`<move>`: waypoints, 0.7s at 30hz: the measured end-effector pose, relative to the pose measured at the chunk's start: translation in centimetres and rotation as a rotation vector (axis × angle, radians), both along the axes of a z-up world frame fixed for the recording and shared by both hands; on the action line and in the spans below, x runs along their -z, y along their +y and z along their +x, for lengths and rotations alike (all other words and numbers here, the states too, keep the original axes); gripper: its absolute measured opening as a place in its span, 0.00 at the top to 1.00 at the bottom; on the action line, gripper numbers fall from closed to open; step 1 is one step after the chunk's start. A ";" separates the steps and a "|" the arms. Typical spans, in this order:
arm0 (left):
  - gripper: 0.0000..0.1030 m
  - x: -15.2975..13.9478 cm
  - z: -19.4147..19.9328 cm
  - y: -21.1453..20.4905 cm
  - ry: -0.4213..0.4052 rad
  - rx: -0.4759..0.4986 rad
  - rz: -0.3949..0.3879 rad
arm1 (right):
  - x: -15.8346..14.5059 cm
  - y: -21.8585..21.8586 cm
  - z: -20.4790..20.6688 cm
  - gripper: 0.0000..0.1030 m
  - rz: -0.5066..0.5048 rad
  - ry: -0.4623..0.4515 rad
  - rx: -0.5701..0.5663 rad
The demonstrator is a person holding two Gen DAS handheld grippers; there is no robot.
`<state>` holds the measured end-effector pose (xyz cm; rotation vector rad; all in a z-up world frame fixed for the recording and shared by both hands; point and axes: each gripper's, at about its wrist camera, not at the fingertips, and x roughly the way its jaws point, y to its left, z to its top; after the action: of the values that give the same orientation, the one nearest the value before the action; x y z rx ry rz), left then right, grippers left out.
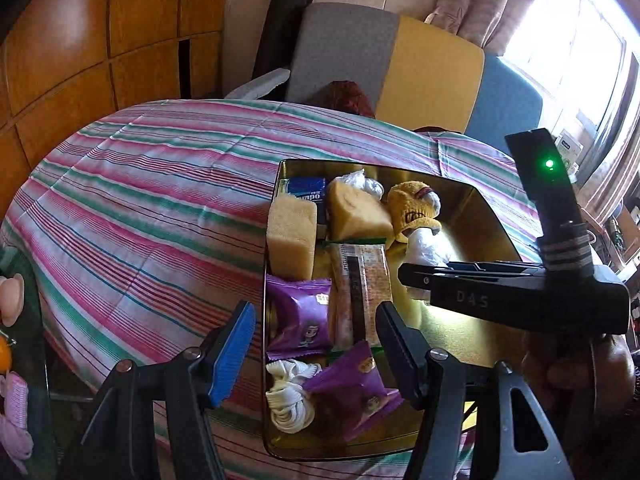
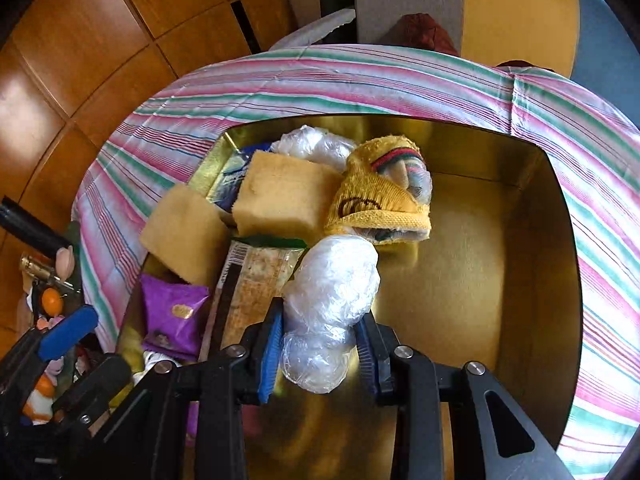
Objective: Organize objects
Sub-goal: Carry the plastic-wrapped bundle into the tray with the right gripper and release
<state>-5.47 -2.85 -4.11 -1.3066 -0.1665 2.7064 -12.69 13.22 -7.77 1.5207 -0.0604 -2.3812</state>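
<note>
A gold tin (image 1: 460, 208) lies on the striped cloth. It holds two yellow sponges (image 1: 290, 236), a blue tissue pack (image 1: 306, 188), a yellow sock (image 2: 380, 200), a wrapped snack bar (image 1: 360, 280), purple packets (image 1: 298, 320) and a white cord (image 1: 288, 396). My right gripper (image 2: 320, 344) hangs over the tin's bare right half (image 2: 480, 280), with its blue pads pressed on a crumpled clear plastic bundle (image 2: 332, 300). My left gripper (image 1: 316, 320) stands open above the tin's near left edge and holds nothing; the packets lie below its fingers.
The striped tablecloth (image 1: 152, 208) spreads left of and behind the tin. A grey and yellow chair (image 1: 384, 60) stands behind the table, with wooden panels (image 1: 100, 40) at the left. Small clutter, pink and orange items (image 2: 52, 300), sits off the table's left edge.
</note>
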 end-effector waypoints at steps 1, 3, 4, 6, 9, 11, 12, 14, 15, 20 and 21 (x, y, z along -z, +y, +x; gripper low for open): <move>0.38 0.1 0.0 0.0 -0.001 0.001 -0.001 | 0.1 0.0 -0.3 0.64 0.000 -0.004 0.002; 0.38 0.2 0.0 0.2 -0.003 0.003 -0.004 | 0.3 0.1 -0.4 0.59 -0.011 -0.004 0.004; 0.38 0.2 0.0 0.2 -0.003 0.004 -0.006 | 0.3 0.1 -0.3 0.56 -0.011 0.001 0.007; 0.38 0.1 0.1 0.2 0.002 0.006 -0.008 | 0.1 0.3 -0.3 0.49 -0.017 0.007 0.011; 0.38 -0.1 0.2 0.3 0.009 0.007 -0.014 | -0.4 0.8 0.1 0.43 -0.036 0.017 0.024; 0.38 -0.3 0.3 0.4 0.011 0.009 -0.018 | -0.9 1.1 0.5 0.43 -0.051 0.028 0.032; 0.38 -0.3 0.3 0.4 0.012 0.011 -0.019 | -1.2 1.3 0.8 0.41 -0.055 0.036 0.037; 0.38 -0.4 0.5 0.5 0.016 0.015 -0.021 | -1.8 1.6 1.3 0.35 -0.060 0.055 0.047; 0.38 -0.5 0.5 0.5 0.017 0.016 -0.022 | -2.2 1.8 1.5 0.33 -0.061 0.065 0.050; 0.38 -0.7 0.6 0.8 0.020 0.023 -0.026 | -3.6 3.0 3.1 0.30 -0.059 0.110 0.074; 0.38 -0.7 0.6 0.9 0.021 0.024 -0.027 | -3.8 3.3 3.4 0.30 -0.058 0.116 0.082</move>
<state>-4.85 -1.96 -3.38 -1.2790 -0.1115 2.7102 -9.34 16.51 -3.94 1.3766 -0.1672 -2.5032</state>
